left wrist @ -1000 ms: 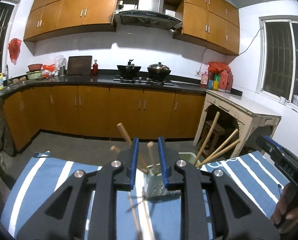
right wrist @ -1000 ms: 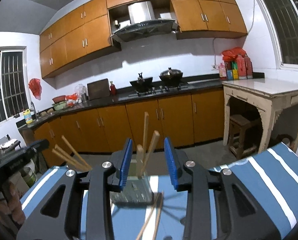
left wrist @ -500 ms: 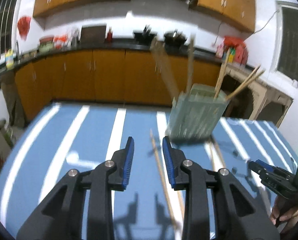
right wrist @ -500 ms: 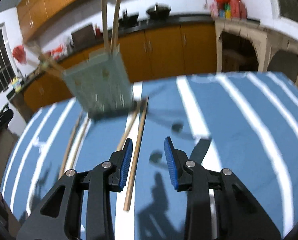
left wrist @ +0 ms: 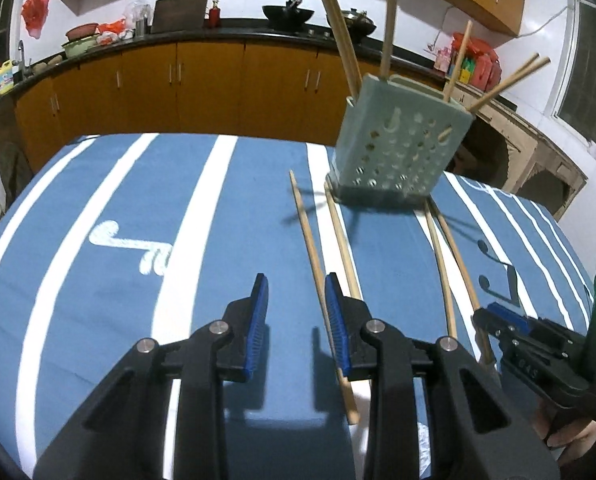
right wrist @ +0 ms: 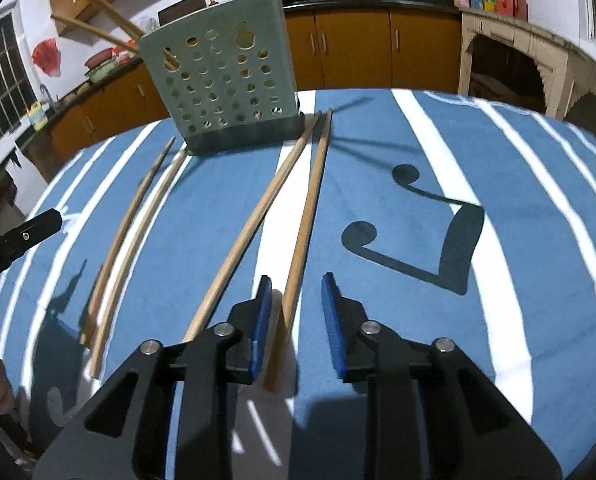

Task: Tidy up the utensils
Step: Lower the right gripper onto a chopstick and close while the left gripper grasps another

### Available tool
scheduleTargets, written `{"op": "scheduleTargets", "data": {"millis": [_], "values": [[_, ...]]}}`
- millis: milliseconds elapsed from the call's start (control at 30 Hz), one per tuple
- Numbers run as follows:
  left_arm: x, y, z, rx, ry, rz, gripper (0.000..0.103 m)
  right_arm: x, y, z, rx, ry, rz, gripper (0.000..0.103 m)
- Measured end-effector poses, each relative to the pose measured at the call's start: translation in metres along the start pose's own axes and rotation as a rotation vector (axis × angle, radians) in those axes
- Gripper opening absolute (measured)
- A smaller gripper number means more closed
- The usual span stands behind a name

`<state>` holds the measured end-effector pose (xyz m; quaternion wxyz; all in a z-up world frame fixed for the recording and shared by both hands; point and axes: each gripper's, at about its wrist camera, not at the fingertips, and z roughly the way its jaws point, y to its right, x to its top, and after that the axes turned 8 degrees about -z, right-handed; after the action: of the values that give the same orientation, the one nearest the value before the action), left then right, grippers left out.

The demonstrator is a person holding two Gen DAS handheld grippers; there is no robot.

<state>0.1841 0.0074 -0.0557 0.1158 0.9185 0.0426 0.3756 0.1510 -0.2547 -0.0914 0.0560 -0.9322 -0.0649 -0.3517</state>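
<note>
A pale green perforated utensil holder stands on the blue striped tablecloth with several wooden chopsticks sticking out of it; it also shows in the right wrist view. Two pairs of chopsticks lie on the cloth in front of it: a left pair and a right pair. My left gripper is open above the near end of the left pair. My right gripper is open, low over the near end of one chopstick of the right pair. The left pair lies further left there.
The right gripper's body sits at the table's right edge in the left view; the left gripper's tip shows at the left edge of the right view. Kitchen cabinets and a stone side table stand behind.
Both grippers have tilted down from looking across the kitchen to looking at the cloth and have come low over the lying chopsticks. Both stay open and empty.
</note>
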Motion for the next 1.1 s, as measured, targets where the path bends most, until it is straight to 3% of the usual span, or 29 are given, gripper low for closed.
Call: {"op": "scheduleTargets", "data": {"millis": [67, 333, 500, 567, 633, 733, 1100], "values": [[-0.003, 0.002, 0.004, -0.009, -0.018, 0.002, 0.030, -0.001, 0.005, 0.000, -0.007, -0.002, 0.009, 0.009], [-0.012, 0.015, 0.016, -0.027, -0.061, 0.031, 0.030, -0.004, 0.050, -0.005, -0.116, 0.004, 0.143, 0.008], [-0.018, 0.025, 0.032, 0.000, -0.105, 0.068, 0.030, -0.006, 0.069, -0.008, -0.134, 0.002, 0.183, 0.008], [-0.021, 0.028, 0.038, 0.011, -0.120, 0.080, 0.026, -0.007, 0.068, -0.007, -0.140, 0.002, 0.169, 0.008], [-0.024, 0.029, 0.042, 0.023, -0.127, 0.090, 0.012, -0.006, 0.066, -0.006, -0.138, 0.002, 0.160, 0.008], [-0.026, 0.029, 0.046, 0.048, -0.122, 0.106, 0.009, -0.005, 0.060, -0.006, -0.125, 0.002, 0.136, 0.008], [-0.005, -0.024, 0.044, 0.154, -0.091, 0.023, 0.008, -0.002, 0.060, -0.003, -0.128, 0.001, 0.118, 0.008]]}}
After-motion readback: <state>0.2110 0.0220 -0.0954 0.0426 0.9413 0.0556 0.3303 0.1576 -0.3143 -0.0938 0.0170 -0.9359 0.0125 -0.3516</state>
